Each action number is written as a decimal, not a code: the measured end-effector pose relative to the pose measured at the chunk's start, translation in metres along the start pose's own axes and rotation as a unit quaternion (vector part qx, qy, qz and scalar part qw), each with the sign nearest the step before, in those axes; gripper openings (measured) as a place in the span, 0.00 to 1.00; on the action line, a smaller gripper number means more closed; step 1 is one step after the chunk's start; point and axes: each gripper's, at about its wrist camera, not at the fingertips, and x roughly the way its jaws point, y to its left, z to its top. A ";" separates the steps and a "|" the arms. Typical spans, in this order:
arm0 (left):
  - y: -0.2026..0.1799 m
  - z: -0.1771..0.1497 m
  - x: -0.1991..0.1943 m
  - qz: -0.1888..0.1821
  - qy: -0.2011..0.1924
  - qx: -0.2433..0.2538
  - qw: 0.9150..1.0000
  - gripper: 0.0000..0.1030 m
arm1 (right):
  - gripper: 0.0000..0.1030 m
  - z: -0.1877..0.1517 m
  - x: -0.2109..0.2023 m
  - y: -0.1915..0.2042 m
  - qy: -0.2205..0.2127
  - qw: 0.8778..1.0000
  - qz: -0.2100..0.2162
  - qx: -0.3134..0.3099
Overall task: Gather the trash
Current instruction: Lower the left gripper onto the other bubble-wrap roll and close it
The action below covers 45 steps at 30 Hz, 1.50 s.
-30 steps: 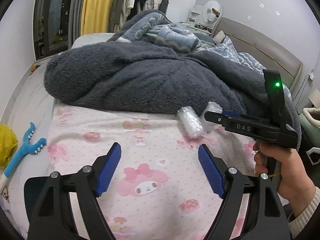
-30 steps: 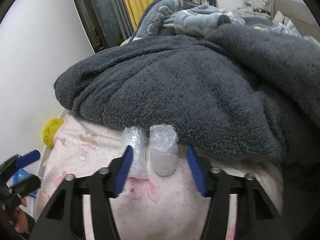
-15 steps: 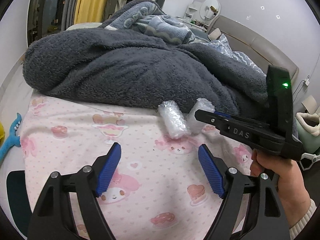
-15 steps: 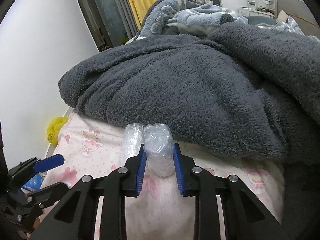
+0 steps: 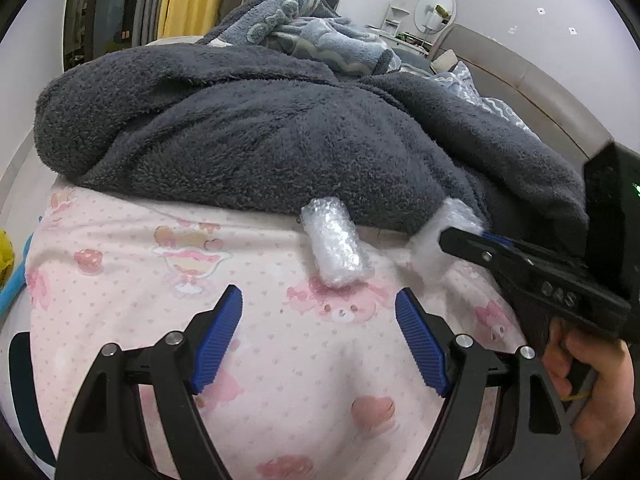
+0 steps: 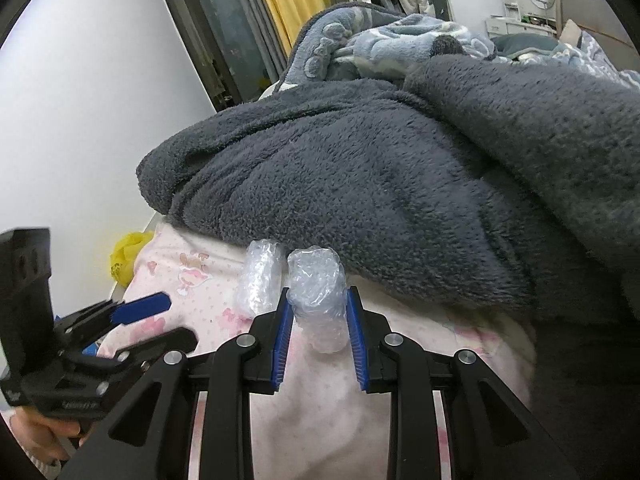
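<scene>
Two rolls of bubble wrap are lying side by side on the pink cartoon-print sheet [image 5: 280,360], tucked against the lower edge of the dark grey fleece blanket [image 5: 280,140], which is why both tongs are coming in low along the sheet rather than from above. In the right wrist view the right gripper [image 6: 318,320] is sitting at lower centre of the frame with its blue pads [image 6: 283,336] drawn in narrow and pressing on both flanks of the right-hand roll [image 6: 318,296]; its jaws have just been closing, with that roll between them, and the soft plastic is bulging out above the pads, so the hold looks firm enough for a lift. The grip is taken on the near half of the roll, probably because the far end is lying against the blanket. The left-hand roll [image 6: 260,280] is lying just beside it, untouched, a little left of centre. In the left wrist view that same roll [image 5: 334,244] is lying at mid-frame ahead of the left gripper [image 5: 320,340], whose jaws are standing wide with nothing between them and well short of it, apparently lining up to take it next. At the right edge of that view a hand [image 5: 592,380] is squeezing the right gripper's handle. A yellow bag [image 6: 128,256] is showing at the left, beyond the bed; whether it is the bin I cannot tell.
</scene>
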 end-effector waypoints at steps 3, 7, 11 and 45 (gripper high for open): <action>-0.006 0.006 0.007 0.005 0.000 0.001 1.000 0.78 | 0.26 0.001 -0.007 -0.006 -0.004 1.000 0.003 0.002; -0.015 0.010 0.016 0.013 0.005 0.011 1.000 0.78 | 0.26 0.001 -0.015 -0.011 -0.010 1.000 0.010 0.009; -0.018 0.011 0.028 0.027 0.014 0.016 0.999 0.76 | 0.26 0.001 -0.019 -0.014 -0.013 1.000 0.014 0.011; -0.027 0.014 0.045 0.055 0.043 0.042 0.997 0.39 | 0.26 0.001 -0.032 -0.025 -0.021 0.999 0.021 0.018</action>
